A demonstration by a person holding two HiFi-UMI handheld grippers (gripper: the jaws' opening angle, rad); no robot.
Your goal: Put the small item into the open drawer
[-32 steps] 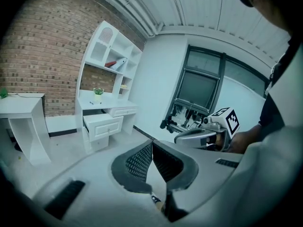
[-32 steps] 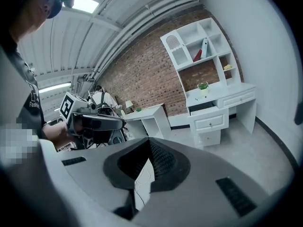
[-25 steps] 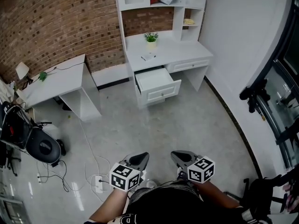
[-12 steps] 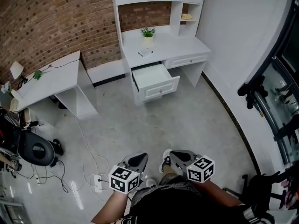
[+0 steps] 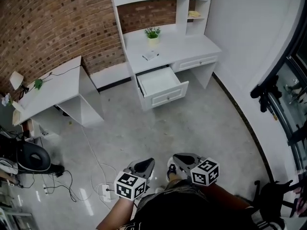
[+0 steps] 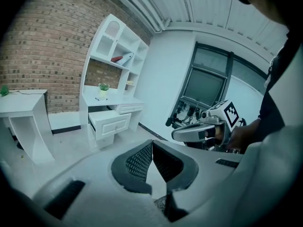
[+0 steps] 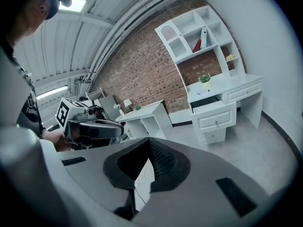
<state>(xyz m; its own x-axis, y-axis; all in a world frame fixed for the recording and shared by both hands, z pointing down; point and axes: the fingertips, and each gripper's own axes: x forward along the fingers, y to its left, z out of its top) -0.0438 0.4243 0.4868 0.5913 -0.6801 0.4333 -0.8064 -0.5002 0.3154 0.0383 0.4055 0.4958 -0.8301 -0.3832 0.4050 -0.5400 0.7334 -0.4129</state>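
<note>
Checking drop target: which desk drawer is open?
The left drawer, pulled out toward the room with its inside showing. The right drawer sits flush with the desk front, shut.

The white desk (image 5: 188, 47) carries a potted plant (image 5: 152, 34) and a small item (image 5: 150, 55).
</note>
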